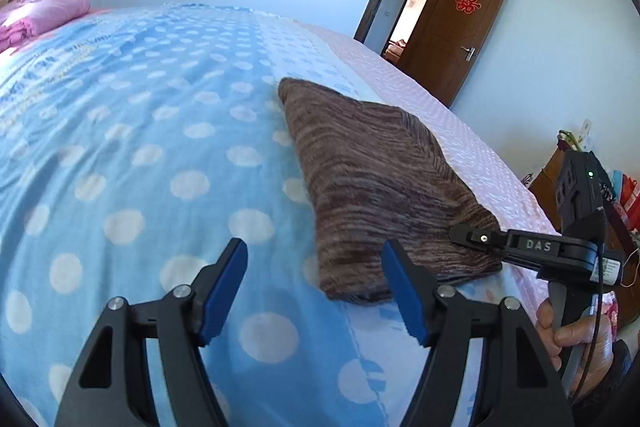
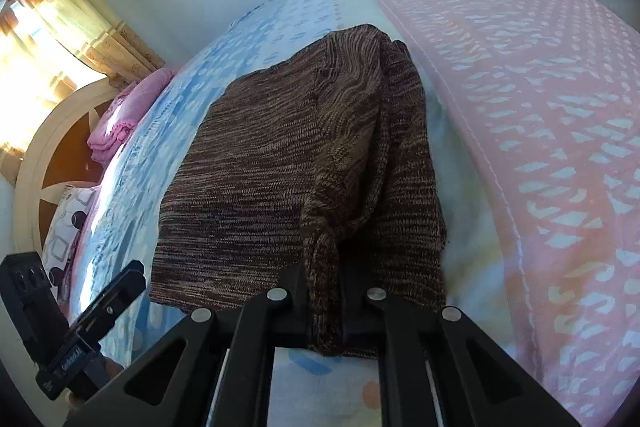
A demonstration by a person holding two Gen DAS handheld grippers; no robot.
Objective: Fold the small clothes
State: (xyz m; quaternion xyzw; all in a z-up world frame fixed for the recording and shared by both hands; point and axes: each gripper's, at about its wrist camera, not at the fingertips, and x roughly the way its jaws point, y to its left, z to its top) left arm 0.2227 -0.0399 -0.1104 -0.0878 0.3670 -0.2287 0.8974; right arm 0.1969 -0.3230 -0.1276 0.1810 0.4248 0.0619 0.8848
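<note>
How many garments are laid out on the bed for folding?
1: a brown knit sweater near the bed's edge, one corner pinched in the right tool. The pink bundle by the headboard looks like bedding.

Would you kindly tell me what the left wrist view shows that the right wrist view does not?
Only the left wrist view shows the left gripper, open over the blue dotted blanket, and the door's red decoration. Only the right wrist view shows the right gripper shut on a fold of the brown knit garment, plus the headboard. Both show the garment and the pink bedding.
</note>
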